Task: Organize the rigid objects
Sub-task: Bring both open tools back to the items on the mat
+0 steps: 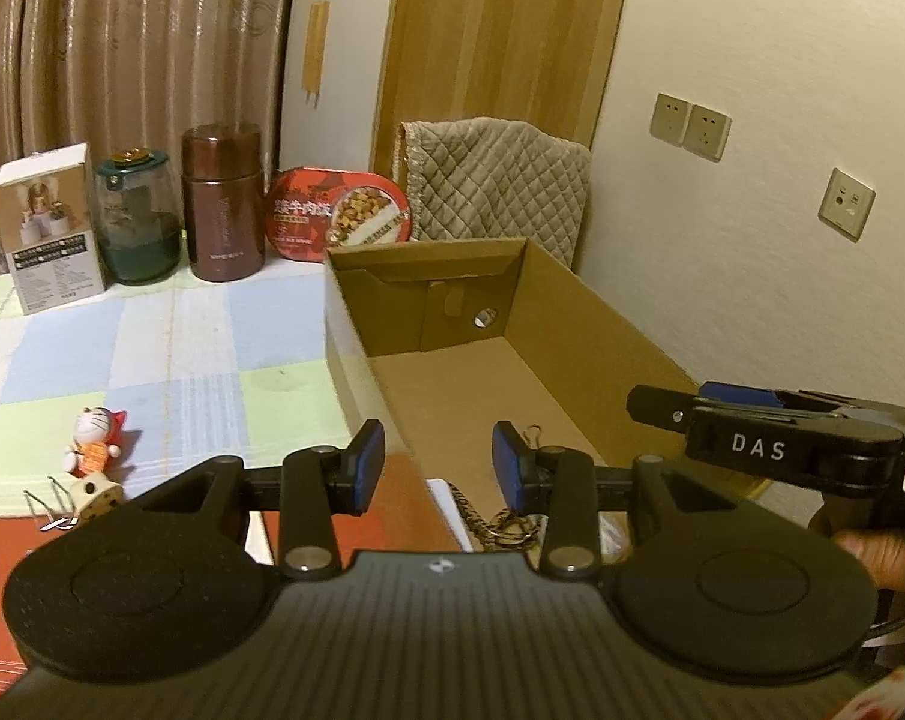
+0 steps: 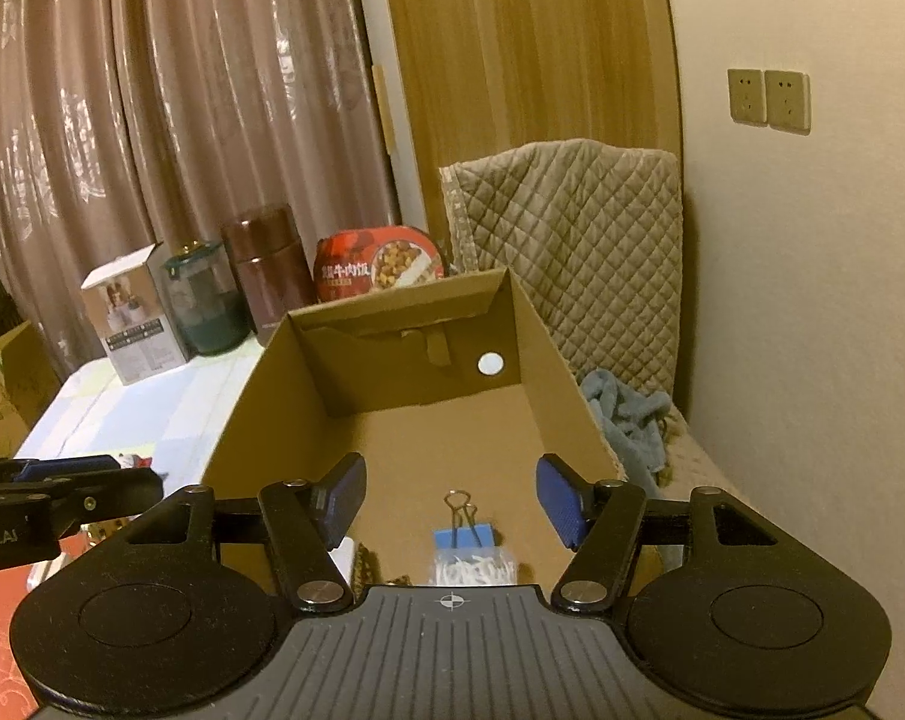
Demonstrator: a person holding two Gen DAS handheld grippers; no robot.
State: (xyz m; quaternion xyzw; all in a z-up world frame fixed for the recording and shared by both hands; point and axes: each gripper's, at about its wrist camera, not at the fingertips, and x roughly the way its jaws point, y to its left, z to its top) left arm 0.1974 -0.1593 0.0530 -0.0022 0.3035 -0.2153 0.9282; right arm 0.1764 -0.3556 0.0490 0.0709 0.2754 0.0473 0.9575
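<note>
While both grippers gape empty, the cardboard box (image 2: 572,372) holds a blue binder clip (image 2: 463,531) — little else.

Each view is taken from a wrist camera set behind its own fingers, angled forward and downward. The left view is placed over the near left corner of the cardboard box (image 1: 452,324), with the bench (image 1: 152,348) to its left. The right view is held close above the box's near end, looking along its length. The box, curtain (image 2: 152,120) and wall sockets (image 2: 767,99) are shared by both.
</note>
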